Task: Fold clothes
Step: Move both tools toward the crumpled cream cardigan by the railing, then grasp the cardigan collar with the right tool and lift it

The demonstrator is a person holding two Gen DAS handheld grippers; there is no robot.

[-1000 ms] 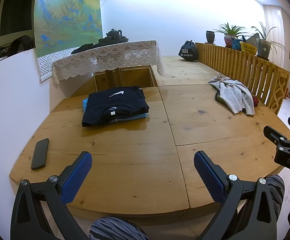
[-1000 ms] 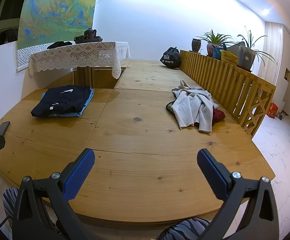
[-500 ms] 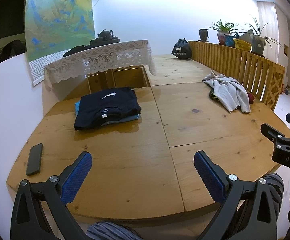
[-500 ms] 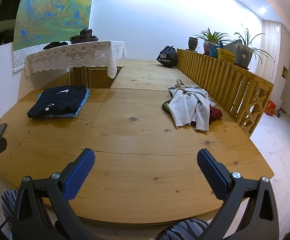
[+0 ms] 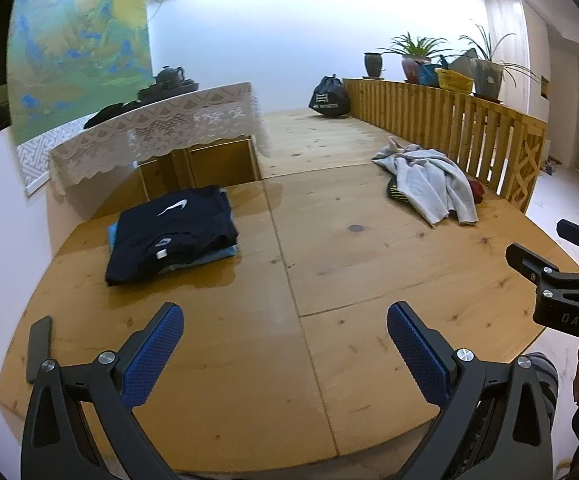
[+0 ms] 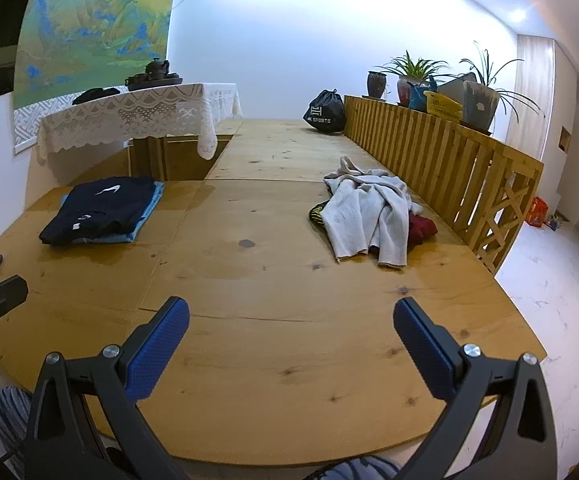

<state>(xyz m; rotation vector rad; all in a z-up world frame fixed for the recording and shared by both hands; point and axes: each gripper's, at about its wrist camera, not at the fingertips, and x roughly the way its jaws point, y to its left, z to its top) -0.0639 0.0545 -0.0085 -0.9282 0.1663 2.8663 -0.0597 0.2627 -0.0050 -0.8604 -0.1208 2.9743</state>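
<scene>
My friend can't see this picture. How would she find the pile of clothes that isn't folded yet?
Find the wooden railing along the platform's right side. Beside it lies the rumpled grey garment, on top of something dark red. Unlike the neat navy and blue stack on the left, it is crumpled.

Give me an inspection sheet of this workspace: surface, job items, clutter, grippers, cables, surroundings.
Surface: wooden platform, bare in the middle.
Job's things: folded stack, navy shirt on top, far left; unfolded pile, grey garment over red and dark pieces, far right by the railing.
Clutter: phone at the left edge; black sports bag at the far end.
Grippers: left gripper and right gripper open, empty.
Cables: nothing seen.
Surroundings: lace-covered table with tea set, wall painting, potted plants.
</scene>
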